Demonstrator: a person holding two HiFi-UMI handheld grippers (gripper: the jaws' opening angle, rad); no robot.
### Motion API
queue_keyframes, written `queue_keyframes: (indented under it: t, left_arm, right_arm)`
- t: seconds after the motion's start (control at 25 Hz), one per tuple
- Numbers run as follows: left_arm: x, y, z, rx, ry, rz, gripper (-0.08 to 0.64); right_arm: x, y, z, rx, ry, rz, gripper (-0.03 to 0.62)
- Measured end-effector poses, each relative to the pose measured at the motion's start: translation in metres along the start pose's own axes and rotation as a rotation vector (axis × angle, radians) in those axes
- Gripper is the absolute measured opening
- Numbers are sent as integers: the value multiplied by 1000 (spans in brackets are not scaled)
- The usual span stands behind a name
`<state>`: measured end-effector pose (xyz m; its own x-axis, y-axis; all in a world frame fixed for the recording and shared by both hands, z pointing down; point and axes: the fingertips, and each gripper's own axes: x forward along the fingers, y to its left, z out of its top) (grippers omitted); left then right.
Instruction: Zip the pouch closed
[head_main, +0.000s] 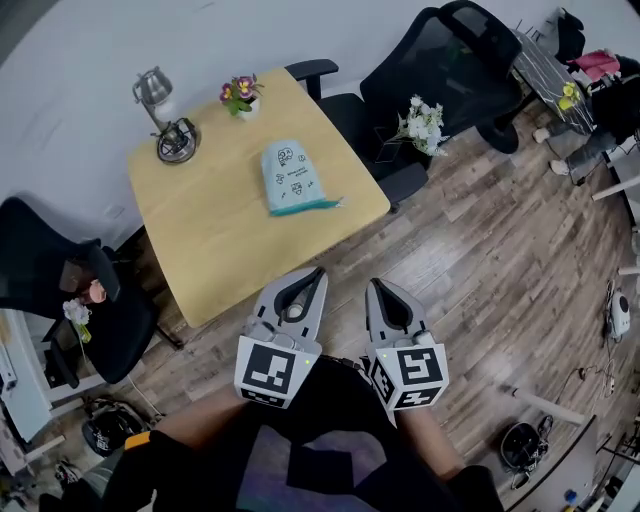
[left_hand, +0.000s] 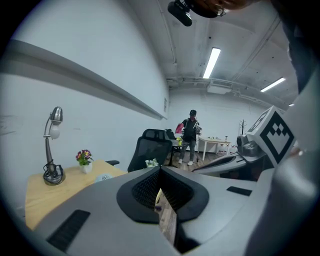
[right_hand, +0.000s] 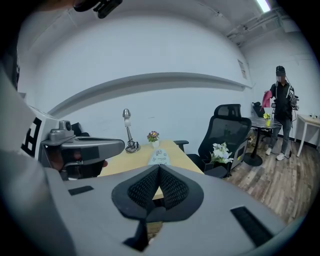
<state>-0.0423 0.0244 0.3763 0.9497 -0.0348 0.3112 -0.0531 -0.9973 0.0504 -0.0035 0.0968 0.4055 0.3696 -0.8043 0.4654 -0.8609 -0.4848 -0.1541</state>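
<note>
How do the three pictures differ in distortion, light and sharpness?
Head view: evenly lit, the pouch sharp, mild bending at the edges. Left gripper view: strong fisheye, dark round border, a glaring ceiling light. Right gripper view: same fisheye, the wall ledge bows into an arc; the pouch is small but clear.

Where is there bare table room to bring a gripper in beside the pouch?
The table is bare across its near half, from the pouch to the near edge, and between pouch and lamp. The far edge is crowded with lamp and flower pot.
</note>
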Motion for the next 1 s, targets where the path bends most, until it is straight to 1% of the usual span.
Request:
queue_keyframes:
  t: [0.16, 0.28, 0.52, 0.64, 0.76, 0.84, 1.0]
  left_arm:
    - [14, 24, 9, -8, -15, 11, 8]
    - [22, 44, 15, -11, -27, 34, 8]
    - [31, 78, 21, -34, -35, 121, 9]
    - [41, 95, 23, -46, -36, 181, 9]
    - [55, 113, 30, -61, -44, 261, 9]
    - [65, 123, 37, -78, -54, 319, 9]
    - [82, 134, 47, -98, -60, 411, 9]
  right_arm:
    - [24, -3, 17, -20, 0, 3, 15]
    - [42, -7, 31, -31, -6, 8, 15]
    - [79, -14, 50, -80, 6, 66, 15]
    - [103, -19, 58, -106, 15, 120, 15]
    - [129, -23, 67, -148, 32, 199, 15]
    - [145, -26, 74, -185, 50, 263, 15]
    - [174, -38, 87, -277, 81, 377, 15]
